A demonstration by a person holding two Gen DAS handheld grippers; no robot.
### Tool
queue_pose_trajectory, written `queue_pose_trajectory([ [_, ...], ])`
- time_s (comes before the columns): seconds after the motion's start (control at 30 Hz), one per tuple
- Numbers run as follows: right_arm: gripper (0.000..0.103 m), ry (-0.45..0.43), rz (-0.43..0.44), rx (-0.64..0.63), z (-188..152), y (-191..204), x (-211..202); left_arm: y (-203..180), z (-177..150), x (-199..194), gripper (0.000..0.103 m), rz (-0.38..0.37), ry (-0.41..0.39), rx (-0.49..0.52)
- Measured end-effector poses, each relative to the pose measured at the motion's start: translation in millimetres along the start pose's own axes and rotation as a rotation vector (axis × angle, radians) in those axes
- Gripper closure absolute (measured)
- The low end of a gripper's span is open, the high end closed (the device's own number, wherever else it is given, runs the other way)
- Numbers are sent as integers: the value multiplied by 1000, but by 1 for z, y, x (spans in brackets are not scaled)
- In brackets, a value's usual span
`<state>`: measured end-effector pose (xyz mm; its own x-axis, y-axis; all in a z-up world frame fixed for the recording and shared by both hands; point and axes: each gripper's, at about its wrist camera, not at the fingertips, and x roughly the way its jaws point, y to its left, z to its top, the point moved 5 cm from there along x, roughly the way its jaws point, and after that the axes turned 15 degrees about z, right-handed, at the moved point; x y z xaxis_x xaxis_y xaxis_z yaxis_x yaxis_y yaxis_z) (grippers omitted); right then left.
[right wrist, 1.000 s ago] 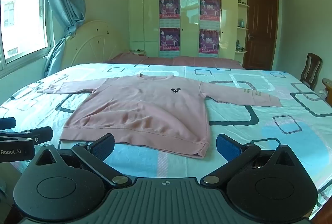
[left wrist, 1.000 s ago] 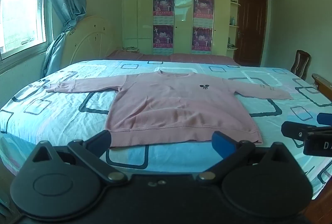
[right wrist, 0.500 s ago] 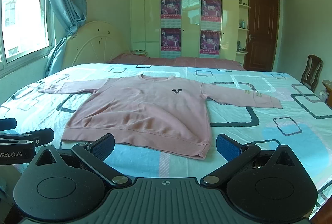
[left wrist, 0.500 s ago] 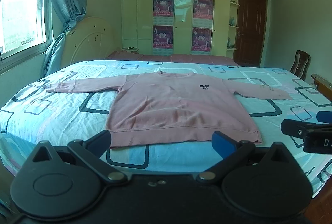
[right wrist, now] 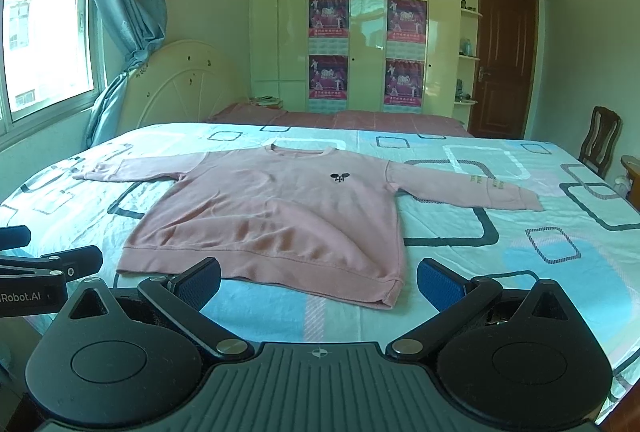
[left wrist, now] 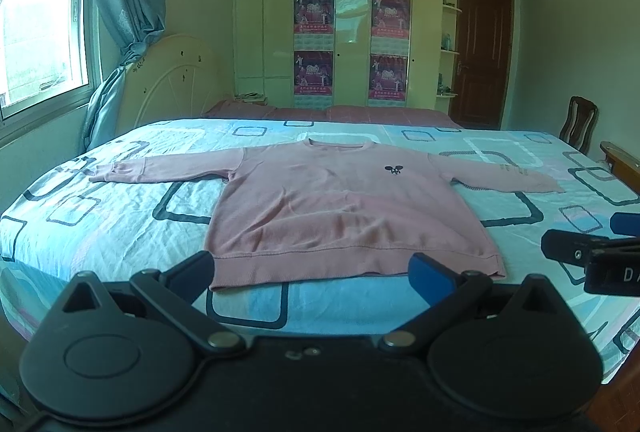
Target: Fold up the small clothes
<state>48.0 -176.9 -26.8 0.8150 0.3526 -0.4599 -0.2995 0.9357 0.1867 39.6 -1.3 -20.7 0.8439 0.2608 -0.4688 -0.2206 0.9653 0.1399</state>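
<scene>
Sweatshirt (left wrist: 344,216): pink, long-sleeved, small dark emblem on chest; lies flat and face up on the bed (left wrist: 120,224), hem nearest the cameras, collar away, both sleeves spread outward. No fold made yet, by the look of it. Left gripper (left wrist: 312,272): jaws wide apart, empty, held off the cloth just short of the hem. Right gripper (right wrist: 318,284): jaws likewise wide apart, empty, short of the hem near its right corner. Step in hand, judged: approach before the first fold. Next move likely calls for each gripper to go out to a sleeve or a hem corner, pinch one layer of cloth cleanly without catching the bedsheet, and carry it inward across the body. Surface: soft bed under a light blue sheet printed with dark rounded squares, faintly creased; may give under pressure. Room: cream headboard (right wrist: 180,88) at left, window (right wrist: 44,32) with blue curtain (right wrist: 124,0), tall cream wardrobe (right wrist: 360,12) bearing four posters, brown door (right wrist: 504,64), wooden chair (right wrist: 602,140) at right.
</scene>
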Motion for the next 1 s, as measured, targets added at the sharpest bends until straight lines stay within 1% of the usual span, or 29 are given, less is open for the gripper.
queue_pose_trajectory([
  [1.0, 0, -5, -7, 5, -1, 0, 0, 0, 3, -1, 0, -2, -4, 2],
])
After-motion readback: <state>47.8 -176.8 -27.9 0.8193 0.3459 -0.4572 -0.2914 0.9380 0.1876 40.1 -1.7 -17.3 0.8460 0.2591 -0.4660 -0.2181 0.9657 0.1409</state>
